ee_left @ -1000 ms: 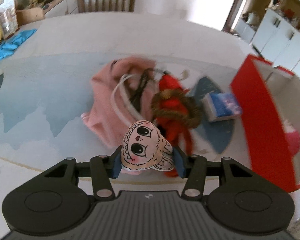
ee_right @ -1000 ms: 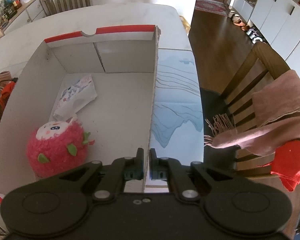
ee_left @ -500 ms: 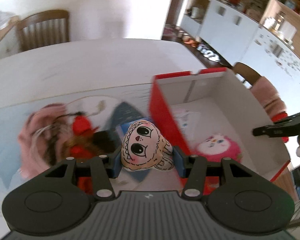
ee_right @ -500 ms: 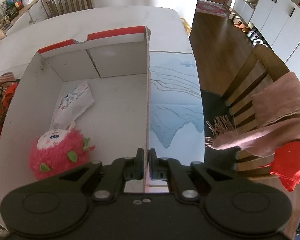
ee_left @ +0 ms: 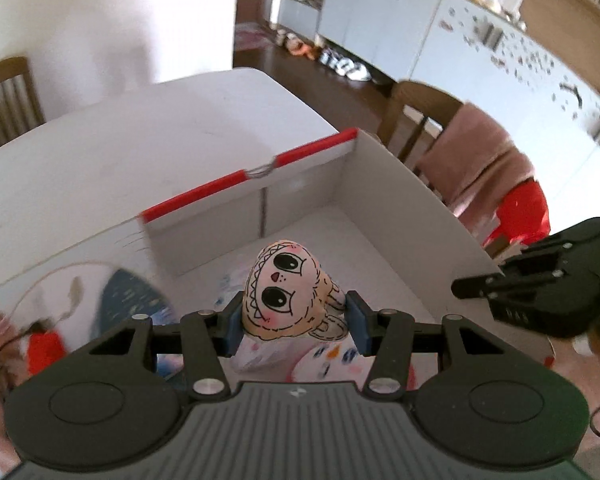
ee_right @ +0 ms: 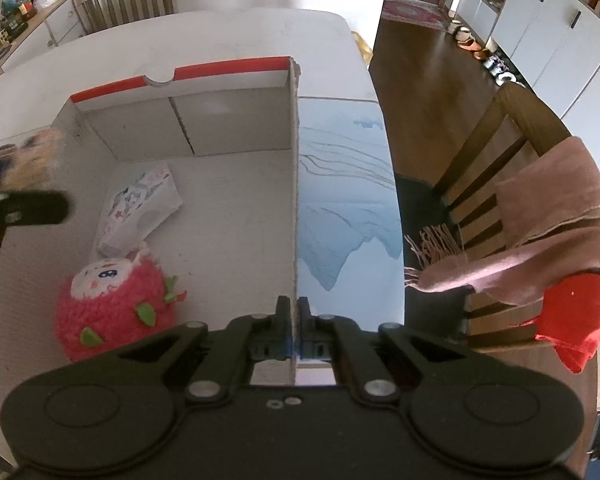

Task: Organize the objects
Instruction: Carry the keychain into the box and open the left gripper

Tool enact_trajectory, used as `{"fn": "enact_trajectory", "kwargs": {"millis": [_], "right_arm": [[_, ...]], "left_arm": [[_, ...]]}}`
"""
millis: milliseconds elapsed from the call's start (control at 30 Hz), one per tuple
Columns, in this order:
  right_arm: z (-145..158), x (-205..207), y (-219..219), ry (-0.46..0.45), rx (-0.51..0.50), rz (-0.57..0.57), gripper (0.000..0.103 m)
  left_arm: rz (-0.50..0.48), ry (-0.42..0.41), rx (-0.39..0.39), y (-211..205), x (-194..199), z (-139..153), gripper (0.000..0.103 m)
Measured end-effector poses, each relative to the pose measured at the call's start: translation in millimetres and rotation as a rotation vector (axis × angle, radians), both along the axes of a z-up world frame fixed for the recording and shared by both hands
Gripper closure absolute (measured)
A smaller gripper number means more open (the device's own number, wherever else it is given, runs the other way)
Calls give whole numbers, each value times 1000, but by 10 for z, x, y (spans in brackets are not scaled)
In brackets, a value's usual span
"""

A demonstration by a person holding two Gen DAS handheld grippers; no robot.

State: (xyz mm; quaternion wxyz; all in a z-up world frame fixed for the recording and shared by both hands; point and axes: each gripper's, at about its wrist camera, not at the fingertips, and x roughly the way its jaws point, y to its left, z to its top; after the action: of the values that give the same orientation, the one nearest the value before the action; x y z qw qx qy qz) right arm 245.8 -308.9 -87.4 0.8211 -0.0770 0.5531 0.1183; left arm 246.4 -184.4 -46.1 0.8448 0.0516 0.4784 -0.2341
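Above the box, left side: left gripper [ee_left: 294, 322] carries a cartoon-face toy [ee_left: 286, 290] over the open cardboard box [ee_left: 400, 184], near the box's left wall.

Left claw state: clenched on the cartoon-face toy, one blue pad pressed to each side of it.

Toy attitude: face turned up toward the camera, its long axis running away from the claw toward the box's far, red-trimmed wall [ee_left: 256, 170].

Toy against box floor: clear of it, with bare floor showing ahead and to the right; how high it hangs cannot be told.

Right claw state: right gripper [ee_right: 294, 322] pinched shut on the box's right wall [ee_right: 293, 200], one finger inside the box and one outside.

Right claw place: at the near end of that wall, close to the near right corner of the box.

Already in the box: pink fuzzy plush [ee_right: 116, 312] at the near left corner; printed tissue pack [ee_right: 140, 208] beyond it, along the left wall.

Deciding relation: free floor lies ahead and to the right of the held toy, between the tissue pack and the right wall; directly under the claw lie the pack and the plush.

Nearer hand: the left, which already holds the toy; the right appears to steady the box.

Likely step: lowering and release, judged to need a spot past the plush.
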Motion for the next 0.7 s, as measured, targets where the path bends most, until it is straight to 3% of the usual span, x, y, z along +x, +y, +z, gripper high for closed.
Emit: {"fn": "enact_trajectory", "kwargs": {"millis": [400,700], "right_arm": [[5,-40,14,2,3,-12,102],[12,-66,29,-1,7,-15,102]], "left_arm": [[-159,90,98,-683,398,-427,53],[-161,189,131,-877,620,-785,52]]}}
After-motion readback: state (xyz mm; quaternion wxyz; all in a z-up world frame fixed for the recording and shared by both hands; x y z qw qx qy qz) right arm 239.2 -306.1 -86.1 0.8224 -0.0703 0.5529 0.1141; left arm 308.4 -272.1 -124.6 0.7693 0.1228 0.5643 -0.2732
